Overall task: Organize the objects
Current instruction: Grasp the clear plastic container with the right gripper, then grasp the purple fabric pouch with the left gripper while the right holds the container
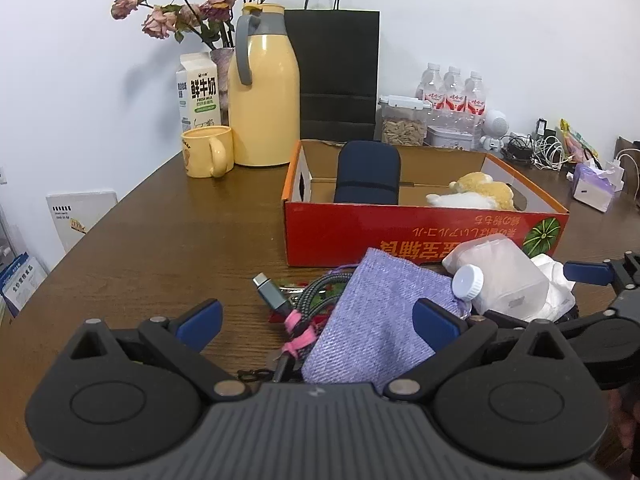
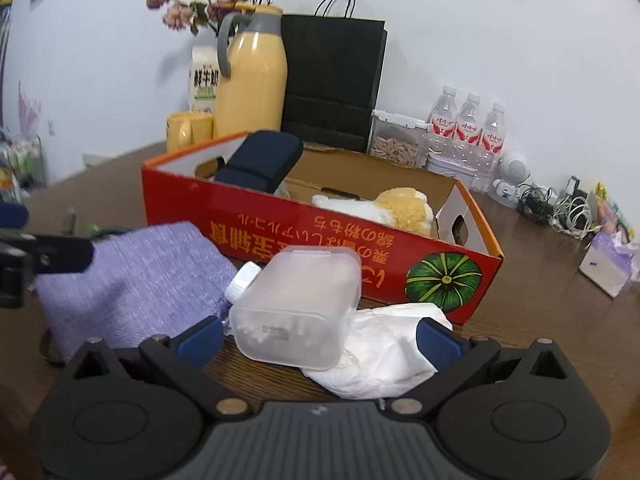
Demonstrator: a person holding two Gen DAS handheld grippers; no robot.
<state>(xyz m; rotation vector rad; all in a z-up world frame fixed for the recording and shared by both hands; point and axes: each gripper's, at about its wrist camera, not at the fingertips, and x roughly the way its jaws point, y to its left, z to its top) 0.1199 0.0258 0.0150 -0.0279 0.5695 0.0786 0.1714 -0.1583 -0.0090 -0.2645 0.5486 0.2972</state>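
Both jaws gape: right gripper [image 2: 320, 334] straddles the frosted plastic container [image 2: 298, 310]; squeeze its flat sides, then lift toward the red cardboard box [image 2: 304, 236] at twelve o'clock. Left gripper [image 1: 318, 320] empty over the purple pouch [image 1: 372, 320].

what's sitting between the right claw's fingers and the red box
In the right wrist view, a frosted plastic container lying on crumpled white tissue fills the stretch between the open right claw and the red box.

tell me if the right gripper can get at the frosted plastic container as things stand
Probably yes. The right gripper is open, and the frosted plastic container lies right between its jaws on crumpled white tissue, with nothing in front of it.
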